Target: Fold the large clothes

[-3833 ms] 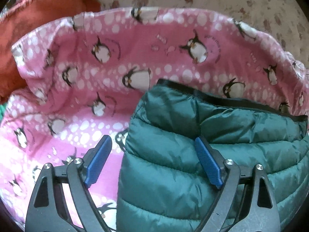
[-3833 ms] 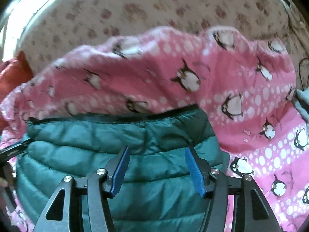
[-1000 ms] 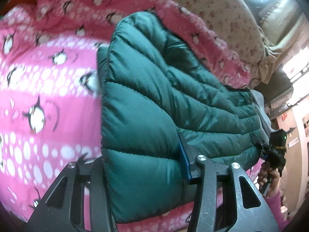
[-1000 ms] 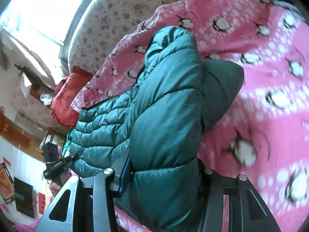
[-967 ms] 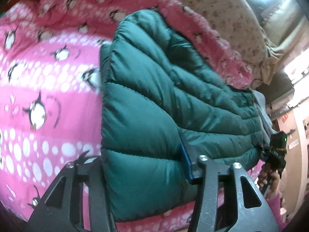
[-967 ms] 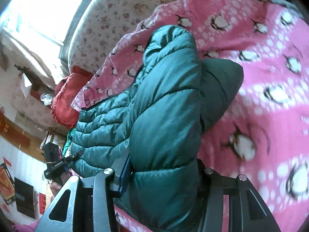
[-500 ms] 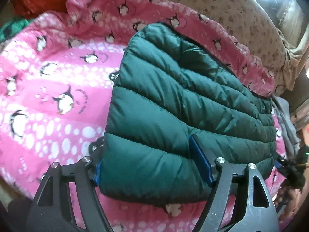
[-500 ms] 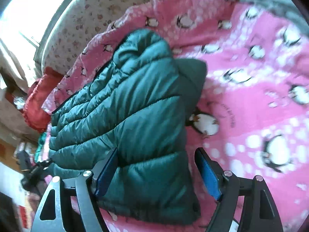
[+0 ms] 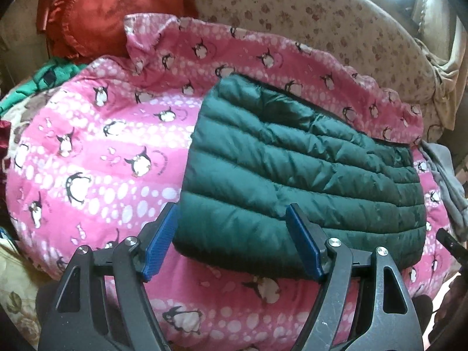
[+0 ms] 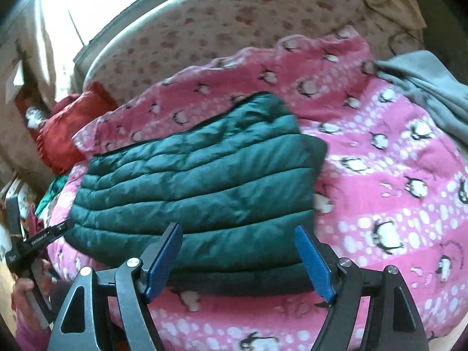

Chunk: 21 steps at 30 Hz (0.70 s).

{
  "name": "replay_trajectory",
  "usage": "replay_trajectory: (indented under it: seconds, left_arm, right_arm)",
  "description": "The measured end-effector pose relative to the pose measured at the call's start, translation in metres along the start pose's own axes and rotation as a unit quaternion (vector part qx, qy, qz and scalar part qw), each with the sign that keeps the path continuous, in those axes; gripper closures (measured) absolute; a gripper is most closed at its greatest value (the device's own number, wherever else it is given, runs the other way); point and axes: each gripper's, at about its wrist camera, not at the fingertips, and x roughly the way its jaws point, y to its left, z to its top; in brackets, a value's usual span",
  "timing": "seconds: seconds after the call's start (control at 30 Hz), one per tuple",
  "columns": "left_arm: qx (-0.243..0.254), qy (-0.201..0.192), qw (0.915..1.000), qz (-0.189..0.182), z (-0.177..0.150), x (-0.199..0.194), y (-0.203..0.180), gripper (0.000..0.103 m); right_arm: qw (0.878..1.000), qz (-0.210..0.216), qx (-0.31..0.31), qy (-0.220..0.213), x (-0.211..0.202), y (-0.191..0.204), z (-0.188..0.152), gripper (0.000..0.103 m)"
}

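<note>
Both grippers released jacket (image 9: 295,172), now folded flat.

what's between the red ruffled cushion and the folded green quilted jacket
Only the pink penguin-print blanket separates the red ruffled cushion from the folded green quilted jacket, clearest in the left wrist view.

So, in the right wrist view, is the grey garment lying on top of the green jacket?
No, the grey garment lies at the far right on the pink penguin blanket, apart from the green jacket.
</note>
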Motion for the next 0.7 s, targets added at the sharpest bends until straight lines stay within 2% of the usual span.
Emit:
replay_trajectory:
  seconds: [0.23,0.4,0.7]
  left_arm:
    - [0.024,-0.017,0.9995,0.008,-0.005,-0.017,-0.019,0.027]
    - [0.033,-0.025,0.9991,0.0,-0.009,-0.023,-0.036,0.027]
    - [0.081,-0.048,0.9952,0.027,-0.02,-0.032,-0.07,0.027]
  right_arm:
    - [0.999,-0.013,-0.039,-0.015,0.009,0.042,-0.01,0.026]
    - [0.998,-0.032,-0.048,-0.032,0.01,0.061,-0.012,0.026]
    - [0.997,-0.042,-0.065,-0.03,0.013,0.081,-0.021,0.026]
